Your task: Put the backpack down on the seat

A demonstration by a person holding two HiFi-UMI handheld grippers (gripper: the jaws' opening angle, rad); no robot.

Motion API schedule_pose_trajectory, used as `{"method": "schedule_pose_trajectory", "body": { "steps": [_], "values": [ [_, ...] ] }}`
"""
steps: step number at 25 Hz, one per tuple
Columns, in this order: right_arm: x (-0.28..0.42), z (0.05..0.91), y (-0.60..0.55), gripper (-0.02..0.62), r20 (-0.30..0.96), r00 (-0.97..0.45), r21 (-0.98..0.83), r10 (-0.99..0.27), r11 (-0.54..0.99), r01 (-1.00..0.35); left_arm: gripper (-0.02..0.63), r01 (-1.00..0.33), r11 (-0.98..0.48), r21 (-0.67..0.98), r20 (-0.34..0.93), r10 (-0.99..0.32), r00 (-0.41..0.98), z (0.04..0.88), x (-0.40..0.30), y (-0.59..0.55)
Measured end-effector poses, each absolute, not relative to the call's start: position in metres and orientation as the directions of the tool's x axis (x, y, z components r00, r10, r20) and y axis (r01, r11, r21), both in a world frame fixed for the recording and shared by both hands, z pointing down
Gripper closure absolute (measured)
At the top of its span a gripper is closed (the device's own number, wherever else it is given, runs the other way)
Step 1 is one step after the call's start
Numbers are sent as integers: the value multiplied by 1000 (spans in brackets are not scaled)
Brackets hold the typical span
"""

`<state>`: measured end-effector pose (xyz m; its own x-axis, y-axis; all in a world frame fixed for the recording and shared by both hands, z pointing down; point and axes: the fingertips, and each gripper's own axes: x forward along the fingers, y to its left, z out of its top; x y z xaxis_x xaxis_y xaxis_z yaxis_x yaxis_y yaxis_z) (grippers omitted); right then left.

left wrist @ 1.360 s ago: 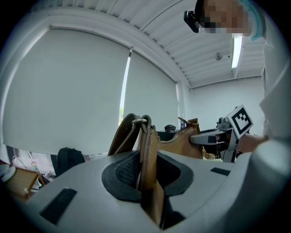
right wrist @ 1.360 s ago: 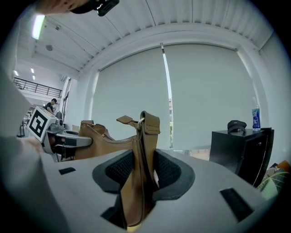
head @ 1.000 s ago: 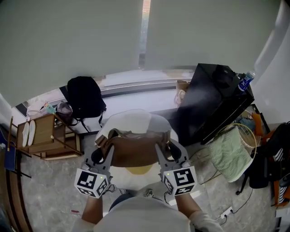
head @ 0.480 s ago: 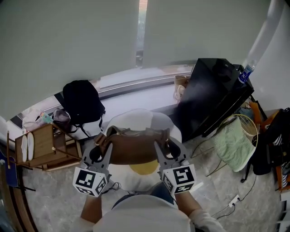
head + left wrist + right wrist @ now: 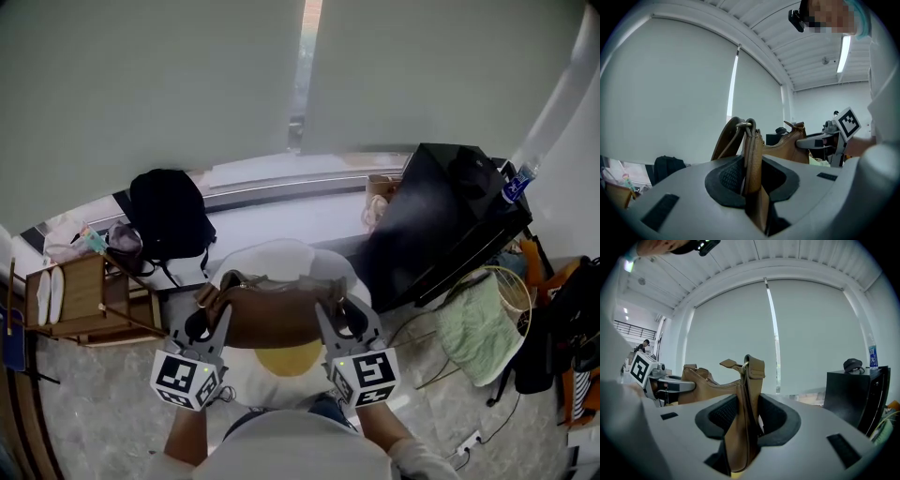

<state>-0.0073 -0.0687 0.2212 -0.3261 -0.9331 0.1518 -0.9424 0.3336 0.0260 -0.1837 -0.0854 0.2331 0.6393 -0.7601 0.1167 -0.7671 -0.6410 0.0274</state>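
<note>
My left fingers [image 5: 724,177] and right fingers [image 5: 721,417] are each clamped on one end of the brown leather backpack [image 5: 277,314], which hangs over the round white seat [image 5: 274,254], so lowering and releasing it seem left to do.

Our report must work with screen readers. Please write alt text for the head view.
The left gripper and right gripper hold a brown bag by its ends over a white round seat. A black backpack stands by the window.
</note>
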Motion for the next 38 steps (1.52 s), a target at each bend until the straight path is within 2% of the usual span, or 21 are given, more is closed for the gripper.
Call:
{"method": "schedule_pose_trajectory", "body": {
  "steps": [10,38],
  "values": [
    [49,242,-105,431,187,-344,9,-920,351,-936,518,-791,-608,60,143,-779,610,255,-128,-115],
    [92,390,-177,431,300,-307,-66,-903,302,-951,518,-791,-596,139,257,-750,610,397,-86,-188]
  ]
}}
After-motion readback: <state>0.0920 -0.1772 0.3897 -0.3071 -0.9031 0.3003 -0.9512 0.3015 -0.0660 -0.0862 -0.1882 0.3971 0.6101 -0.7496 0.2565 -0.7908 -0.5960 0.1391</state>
